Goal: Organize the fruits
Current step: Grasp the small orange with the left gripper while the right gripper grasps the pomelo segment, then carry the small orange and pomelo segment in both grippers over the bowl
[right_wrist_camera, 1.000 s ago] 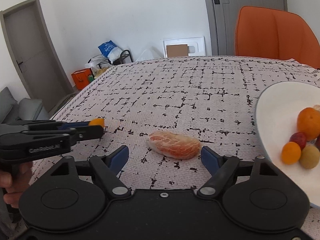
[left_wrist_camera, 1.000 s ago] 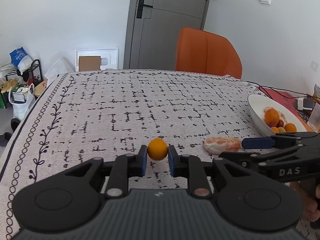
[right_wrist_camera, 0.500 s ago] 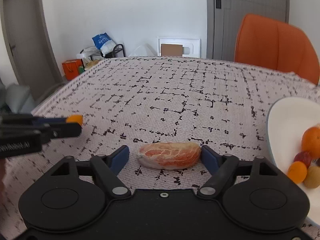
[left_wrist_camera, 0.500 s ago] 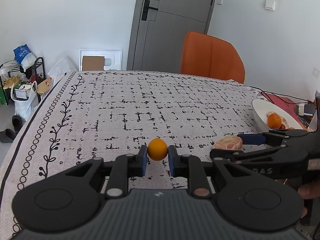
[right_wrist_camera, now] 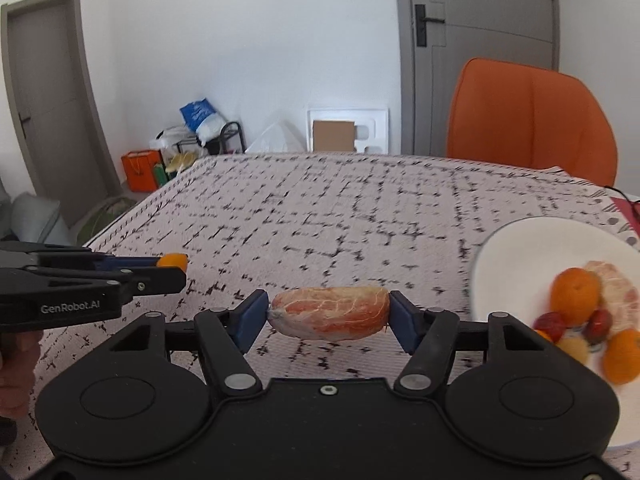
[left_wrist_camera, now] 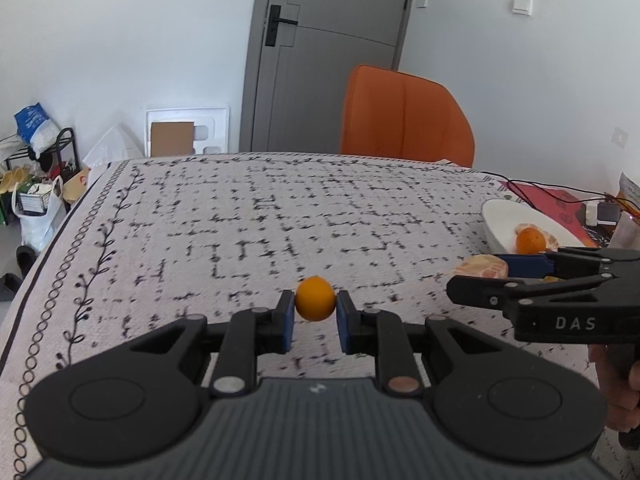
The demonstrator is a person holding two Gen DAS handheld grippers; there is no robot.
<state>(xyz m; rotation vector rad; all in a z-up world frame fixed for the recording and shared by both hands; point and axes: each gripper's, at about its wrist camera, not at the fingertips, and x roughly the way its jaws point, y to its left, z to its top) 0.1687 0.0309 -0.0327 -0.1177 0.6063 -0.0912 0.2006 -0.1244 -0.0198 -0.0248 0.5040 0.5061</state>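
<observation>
Peeled grapefruit segment (right_wrist_camera: pixel 329 313) is pinched end to end in the right gripper (right_wrist_camera: pixel 329 316), jaws spread fairly wide around it, and it looks lifted off the tablecloth (right_wrist_camera: pixel 320 216). The white plate (right_wrist_camera: pixel 520 240) sits just off to that gripper's right, already holding a few oranges and small red fruits, so I'd say we're past halfway. Left gripper (left_wrist_camera: pixel 315 318) is closed narrow on a small orange (left_wrist_camera: pixel 315 298), off to the right gripper's left. Both pieces aren't plated yet.
</observation>
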